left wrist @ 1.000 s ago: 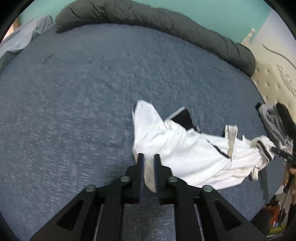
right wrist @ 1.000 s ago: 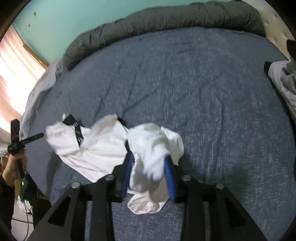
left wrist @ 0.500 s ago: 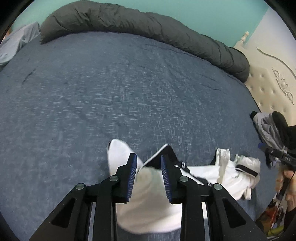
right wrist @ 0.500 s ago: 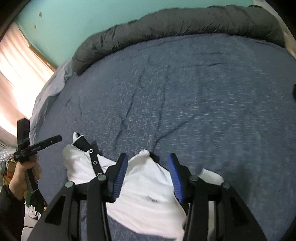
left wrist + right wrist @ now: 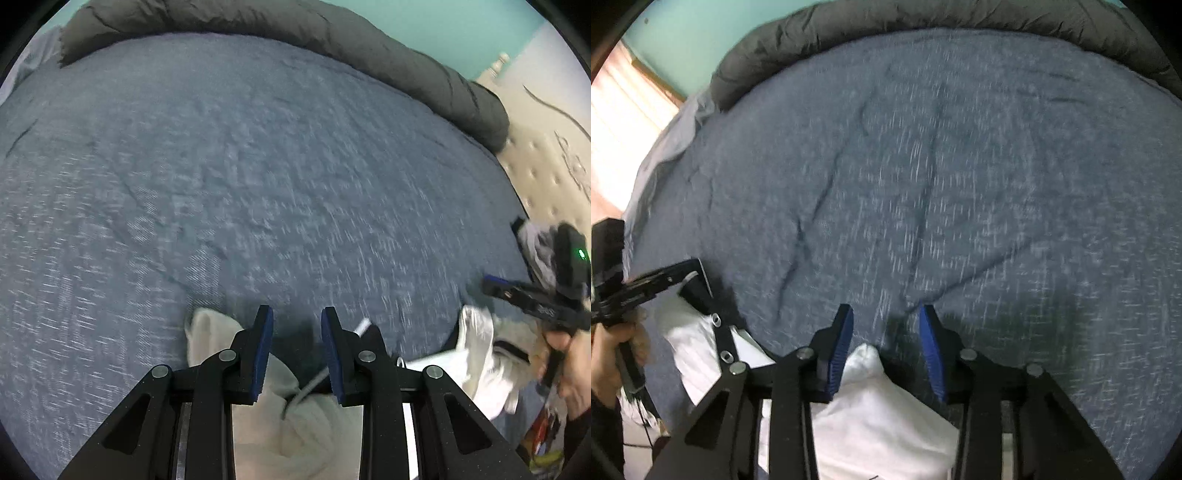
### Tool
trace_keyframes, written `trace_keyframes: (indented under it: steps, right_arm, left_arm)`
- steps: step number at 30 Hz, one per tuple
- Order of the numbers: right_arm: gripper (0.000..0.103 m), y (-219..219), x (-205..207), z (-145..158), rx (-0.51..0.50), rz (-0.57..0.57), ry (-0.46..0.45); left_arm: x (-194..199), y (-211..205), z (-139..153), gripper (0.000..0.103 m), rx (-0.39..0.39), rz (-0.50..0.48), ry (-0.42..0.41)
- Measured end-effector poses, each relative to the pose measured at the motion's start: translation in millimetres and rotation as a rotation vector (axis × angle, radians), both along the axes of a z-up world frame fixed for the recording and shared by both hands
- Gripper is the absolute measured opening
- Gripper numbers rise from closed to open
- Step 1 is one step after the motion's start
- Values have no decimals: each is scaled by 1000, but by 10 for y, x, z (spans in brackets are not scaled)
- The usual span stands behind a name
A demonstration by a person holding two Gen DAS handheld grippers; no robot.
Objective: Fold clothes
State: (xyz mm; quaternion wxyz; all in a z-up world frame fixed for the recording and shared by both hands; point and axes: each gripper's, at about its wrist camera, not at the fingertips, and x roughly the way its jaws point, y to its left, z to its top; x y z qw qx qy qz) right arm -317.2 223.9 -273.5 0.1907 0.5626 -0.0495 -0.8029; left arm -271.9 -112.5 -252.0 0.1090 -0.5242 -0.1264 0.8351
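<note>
While both views smear with motion blur, noted white garment (image 5: pixel 295 424) at 6 o'clock on blue-grey bedspread (image 5: pixel 258 166), partly under both tools. Left gripper (image 5: pixel 297 354) spread wide, blue-padded fingers (image 5: pixel 263 354) apart, nothing between them; cloth below and behind, a thin grey cord crossing at the gap's base. Right gripper (image 5: pixel 886 350) likewise wide apart, gripping nothing, a white peak of garment (image 5: pixel 871 406) poking up near the left pad, contact not resolvable. Black trim strip with metal eyelets (image 5: pixel 722 343) on garment at 8 o'clock in right view. Dark grey rolled duvet (image 5: pixel 332 40) along 12 o'clock edge of bed; teal wall (image 5: pixel 701 33) behind. Cream tufted headboard (image 5: pixel 546 155) at 3 o'clock in left view, grey clothes heap (image 5: pixel 539 247) beneath it. Small white lettering on right tool's body seen at 4 o'clock in left view: unreadable. No other writing legible.
</note>
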Motion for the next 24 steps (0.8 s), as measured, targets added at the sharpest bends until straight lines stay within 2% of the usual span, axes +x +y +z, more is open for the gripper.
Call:
trace_keyframes:
  steps: [8,13,16,18,20,24]
  right_arm:
    - [22,-62,368,-54,84,116,-16]
    - [22,-6,626,-93,116,147,-30]
    - [22,59,753,-160,133,149,-50]
    - [22,133,757,-123,109,118,-40]
    - [22,215,728,25,39,74,-2]
    - [22,266,594,323,2,8,79]
  left_arm:
    - [224,209,-45,28,17,-102,-24]
    - [421,362,-63,29,24,-170,-43]
    - [477,369,-143,29,-8,-178,-74]
    - [509,348,-162,29,-36,-175,-77]
    - [530,331,-120,29,-42,-170,-63]
    - [571,192,23,30,19,-146,-27]
